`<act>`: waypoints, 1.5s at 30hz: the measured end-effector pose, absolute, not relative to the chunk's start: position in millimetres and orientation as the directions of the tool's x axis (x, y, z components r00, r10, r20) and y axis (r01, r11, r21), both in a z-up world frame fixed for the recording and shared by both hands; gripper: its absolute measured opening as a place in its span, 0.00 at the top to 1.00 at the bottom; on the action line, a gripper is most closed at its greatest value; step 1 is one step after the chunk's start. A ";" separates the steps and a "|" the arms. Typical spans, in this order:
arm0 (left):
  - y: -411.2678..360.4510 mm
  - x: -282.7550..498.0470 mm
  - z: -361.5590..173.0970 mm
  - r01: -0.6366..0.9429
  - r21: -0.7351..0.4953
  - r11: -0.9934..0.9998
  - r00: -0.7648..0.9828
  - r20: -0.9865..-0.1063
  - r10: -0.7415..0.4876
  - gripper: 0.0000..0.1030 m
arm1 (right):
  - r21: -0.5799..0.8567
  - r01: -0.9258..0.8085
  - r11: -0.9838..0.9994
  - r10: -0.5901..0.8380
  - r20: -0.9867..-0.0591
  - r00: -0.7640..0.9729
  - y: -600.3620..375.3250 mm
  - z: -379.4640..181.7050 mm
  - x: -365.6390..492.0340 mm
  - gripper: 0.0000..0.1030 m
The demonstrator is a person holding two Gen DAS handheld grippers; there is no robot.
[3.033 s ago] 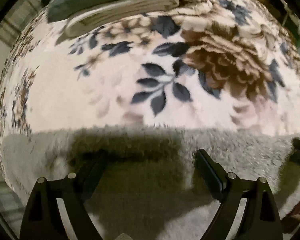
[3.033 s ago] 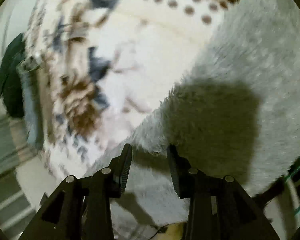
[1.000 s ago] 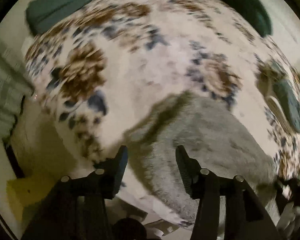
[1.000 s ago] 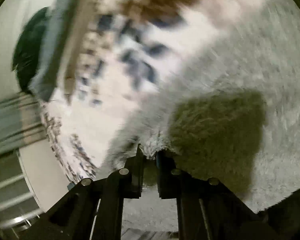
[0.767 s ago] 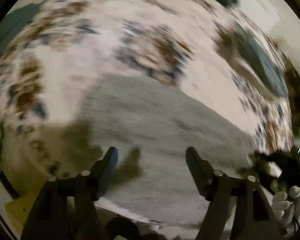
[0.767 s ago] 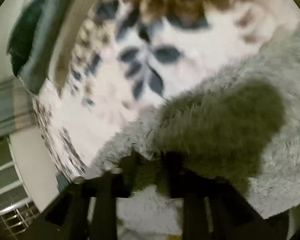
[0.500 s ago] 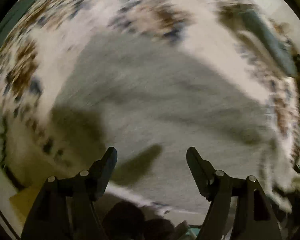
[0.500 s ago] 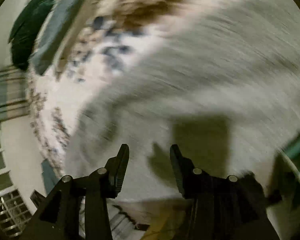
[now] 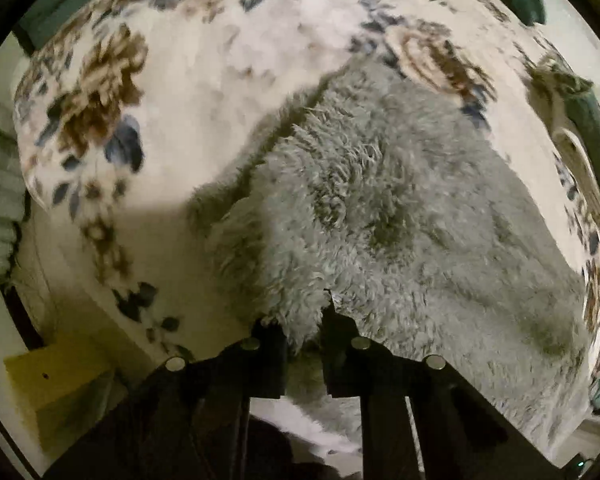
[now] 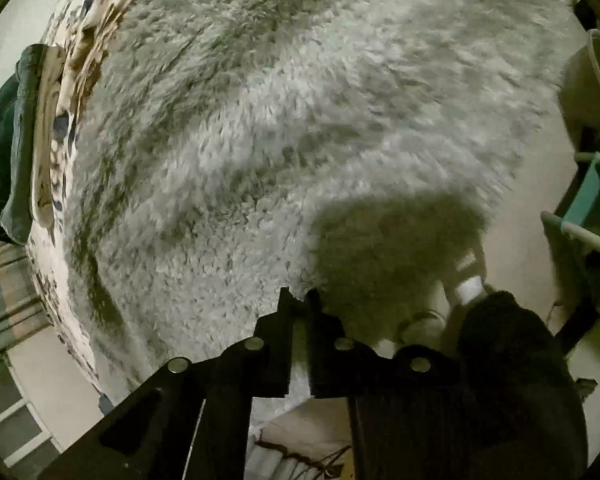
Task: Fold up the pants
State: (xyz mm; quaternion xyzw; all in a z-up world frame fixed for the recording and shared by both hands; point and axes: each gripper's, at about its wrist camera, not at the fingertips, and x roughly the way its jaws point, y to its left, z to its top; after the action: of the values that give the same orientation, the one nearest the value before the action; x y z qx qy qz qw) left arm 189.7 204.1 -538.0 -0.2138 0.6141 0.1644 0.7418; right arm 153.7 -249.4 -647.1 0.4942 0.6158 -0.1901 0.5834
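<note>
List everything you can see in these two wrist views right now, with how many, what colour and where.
fuzzy pants: one, grey, spread over the blanket, near edge pinched by both grippers
floral blanket: one, cream with brown and blue flowers, under the pants
folded clothes: one small stack, dark green on beige, at the blanket's far end
yellow box: one, low left in the left wrist view
teal rack: one, right edge of the right wrist view
left gripper: one, black, shut on the pants
right gripper: one, black, shut on the pants
</note>
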 end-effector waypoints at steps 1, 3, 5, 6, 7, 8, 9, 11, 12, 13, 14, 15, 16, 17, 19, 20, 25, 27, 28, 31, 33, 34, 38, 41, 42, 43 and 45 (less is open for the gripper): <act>205.8 186.2 -532.8 -0.498 -0.110 0.860 0.191 -0.981 -0.015 0.90 | 0.342 0.822 0.455 0.388 -0.907 0.163 -247.1 -641.4 149.9 0.95; 213.3 179.1 -525.2 -0.490 -0.094 0.867 0.183 -0.983 -0.003 0.90 | 0.323 0.806 0.496 0.374 -0.917 0.137 -240.2 -635.6 142.1 0.96; 218.8 175.0 -526.1 -0.486 -0.074 0.871 0.169 -0.985 0.011 0.90 | 0.301 0.800 0.519 0.371 -0.922 0.107 -241.8 -632.8 131.7 0.96; 221.8 173.3 -531.0 -0.488 -0.069 0.870 0.155 -0.988 0.009 0.90 | 0.288 0.798 0.529 0.371 -0.924 0.088 -245.2 -637.2 133.2 0.96; 223.3 171.8 -536.2 -0.493 -0.069 0.867 0.141 -0.990 0.001 0.90 | 0.273 0.799 0.535 0.369 -0.927 0.069 -246.6 -641.7 131.7 0.96; 226.5 173.0 -539.1 -0.504 -0.072 0.861 0.130 -0.992 -0.007 0.88 | 0.272 0.795 0.542 0.382 -0.922 0.055 -246.3 -647.6 132.7 0.96; 228.9 174.8 -541.4 -0.508 -0.074 0.858 0.119 -0.993 -0.015 0.86 | 0.270 0.788 0.553 0.401 -0.915 0.032 -243.8 -654.3 137.8 0.95; 229.6 177.4 -541.9 -0.500 -0.076 0.863 0.106 -0.994 -0.026 0.86 | 0.253 0.758 0.601 0.414 -0.910 -0.024 -243.8 -661.9 145.5 0.90; 229.4 178.2 -538.7 -0.493 -0.075 0.867 0.106 -0.994 -0.026 0.86 | 0.246 0.736 0.630 0.410 -0.911 -0.047 -241.6 -661.4 149.4 0.85; 230.1 179.5 -534.7 -0.485 -0.070 0.872 0.106 -0.994 -0.020 0.85 | 0.248 0.716 0.653 0.415 -0.908 -0.064 -237.0 -656.8 153.4 0.76; 225.9 184.1 -532.8 -0.476 -0.067 0.877 0.107 -0.994 -0.018 0.79 | 0.259 0.700 0.665 0.425 -0.902 -0.071 -231.5 -649.5 158.5 0.71; 226.4 182.2 -524.9 -0.468 -0.052 0.882 0.106 -0.994 -0.003 0.73 | 0.272 0.687 0.674 0.433 -0.899 -0.069 -225.2 -640.1 163.0 0.63; 226.7 181.8 -518.3 -0.463 -0.037 0.885 0.105 -0.994 0.013 0.65 | 0.294 0.672 0.680 0.442 -0.895 -0.056 -222.0 -627.2 171.0 0.58; 228.0 179.7 -510.3 -0.459 -0.025 0.888 0.111 -0.993 0.030 0.55 | 0.311 0.666 0.678 0.449 -0.893 -0.040 -220.1 -617.7 178.0 0.56; 226.4 176.7 -490.0 -0.446 0.014 0.895 0.137 -0.987 0.084 0.29 | 0.366 0.652 0.664 0.461 -0.887 0.029 -218.5 -590.8 199.6 0.47; 223.6 176.9 -482.4 -0.438 0.030 0.898 0.147 -0.984 0.105 0.12 | 0.386 0.653 0.651 0.461 -0.885 0.063 -215.9 -583.2 213.5 0.45; 186.3 189.8 -465.8 -0.360 0.047 0.932 0.209 -0.969 0.129 0.10 | 0.439 0.720 0.538 0.465 -0.866 0.181 -217.6 -588.3 293.4 0.41; 162.8 205.5 -463.9 -0.322 0.048 0.945 0.226 -0.966 0.127 0.10 | 0.410 0.783 0.467 0.471 -0.865 0.172 -221.3 -610.0 316.9 0.41; 148.0 212.3 -462.1 -0.302 0.045 0.952 0.241 -0.963 0.122 0.10 | 0.394 0.808 0.438 0.473 -0.866 0.166 -222.2 -621.2 326.7 0.42; 112.5 230.1 -456.4 -0.233 0.025 0.972 0.273 -0.958 0.090 0.10 | 0.309 0.870 0.385 0.420 -0.898 0.133 -224.8 -640.7 333.6 0.88; 89.7 239.9 -456.6 -0.189 0.009 0.982 0.288 -0.955 0.065 0.10 | 0.318 0.871 0.374 0.411 -0.899 0.151 -225.6 -636.5 333.0 0.89; 83.7 244.1 -456.9 -0.174 0.010 0.985 0.291 -0.955 0.061 0.10 | 0.331 0.863 0.382 0.401 -0.901 0.168 -224.6 -628.8 332.3 0.90; 57.7 259.1 -466.5 -0.106 -0.005 0.994 0.275 -0.961 0.025 0.10 | 0.397 0.823 0.406 0.379 -0.893 0.244 -225.3 -599.8 327.4 0.91; 47.1 264.6 -474.9 -0.066 -0.004 0.998 0.251 -0.968 0.013 0.10 | 0.443 0.792 0.419 0.402 -0.873 0.276 -231.5 -605.4 330.7 0.90; 42.6 265.8 -476.7 -0.058 -0.010 0.998 0.242 -0.970 0.005 0.10 | 0.456 0.779 0.431 0.425 -0.864 0.271 -233.4 -613.8 334.5 0.83; 38.9 267.0 -478.1 -0.051 -0.017 0.999 0.234 -0.972 -0.004 0.10 | 0.475 0.759 0.445 0.463 -0.848 0.259 -237.2 -620.9 336.4 0.69; 28.8 270.2 -481.6 -0.033 -0.044 0.998 0.215 -0.976 -0.036 0.11 | 0.579 0.727 0.369 0.562 -0.762 0.323 -249.4 -628.1 326.1 0.50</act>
State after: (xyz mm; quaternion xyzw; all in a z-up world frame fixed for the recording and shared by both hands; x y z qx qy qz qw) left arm 270.2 28.8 -481.6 -0.0274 0.6263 -0.0011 0.7791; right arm 326.1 -249.4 -628.1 0.5575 0.5778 -0.0698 0.5920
